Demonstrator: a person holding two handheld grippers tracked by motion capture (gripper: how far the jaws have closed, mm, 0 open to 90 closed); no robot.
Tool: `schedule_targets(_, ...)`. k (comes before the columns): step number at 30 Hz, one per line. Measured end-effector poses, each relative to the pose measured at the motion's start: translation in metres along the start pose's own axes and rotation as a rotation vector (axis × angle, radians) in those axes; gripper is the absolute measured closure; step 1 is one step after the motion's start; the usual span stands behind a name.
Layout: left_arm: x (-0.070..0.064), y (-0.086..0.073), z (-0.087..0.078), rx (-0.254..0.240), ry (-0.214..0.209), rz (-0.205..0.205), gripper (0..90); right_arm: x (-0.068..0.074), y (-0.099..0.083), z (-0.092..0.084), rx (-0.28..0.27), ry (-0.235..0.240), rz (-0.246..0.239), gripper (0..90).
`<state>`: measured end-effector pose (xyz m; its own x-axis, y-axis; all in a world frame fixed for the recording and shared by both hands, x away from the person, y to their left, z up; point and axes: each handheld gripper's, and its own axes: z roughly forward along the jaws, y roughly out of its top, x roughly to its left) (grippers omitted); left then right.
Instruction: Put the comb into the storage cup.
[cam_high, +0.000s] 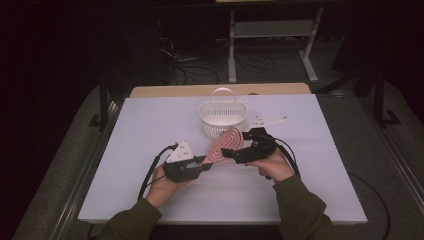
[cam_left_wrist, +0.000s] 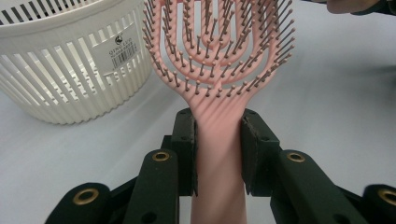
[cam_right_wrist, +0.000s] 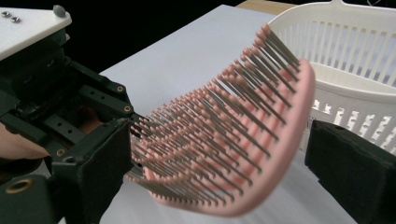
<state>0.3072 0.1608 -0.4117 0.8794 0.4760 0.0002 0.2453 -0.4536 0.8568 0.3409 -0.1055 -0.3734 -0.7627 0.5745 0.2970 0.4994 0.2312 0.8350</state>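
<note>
Pink hairbrush (cam_right_wrist: 261, 140) between wide tool (cam_right_wrist: 219, 163) jaws

Left claw (cam_high: 204, 165) clamped; right claw (cam_high: 227, 153) jaws wide (both hands raised).

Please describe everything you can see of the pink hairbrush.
The pink hairbrush looks like plastic, with an open, vented head of curved ribs carrying thin bristles with small rounded tips. It is held above the table, beside the white basket. The left gripper clamps its smooth handle. The right gripper has its jaws on either side of the head, one at the bristles, the other apart from its back.
</note>
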Motion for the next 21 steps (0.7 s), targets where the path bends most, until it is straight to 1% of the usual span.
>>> schedule_targets(9,-0.002,0.000,0.001,-0.002,0.000,0.004,70.4,0.000,0.002,0.006,-0.002,0.009,0.023,13.6)
schedule_targets(10,-0.001,0.000,0.001,-0.003,0.002,0.003,70.4,0.000,0.003,0.007,0.001,0.011,0.033,14.4)
schedule_targets(13,-0.001,0.000,0.001,-0.006,0.005,0.002,70.4,0.000,0.003,0.008,0.002,0.013,0.033,15.6)
schedule_targets(18,-0.001,-0.001,0.002,-0.004,0.010,0.001,70.3,-0.001,0.003,0.010,0.003,0.024,0.055,22.2)
schedule_targets(19,-0.001,-0.001,0.002,-0.004,0.010,0.001,70.3,-0.001,0.003,0.010,0.003,0.024,0.055,22.2)
schedule_targets(21,-0.001,-0.002,0.002,-0.005,0.012,0.000,70.3,-0.001,0.003,0.010,0.004,0.026,0.058,25.4)
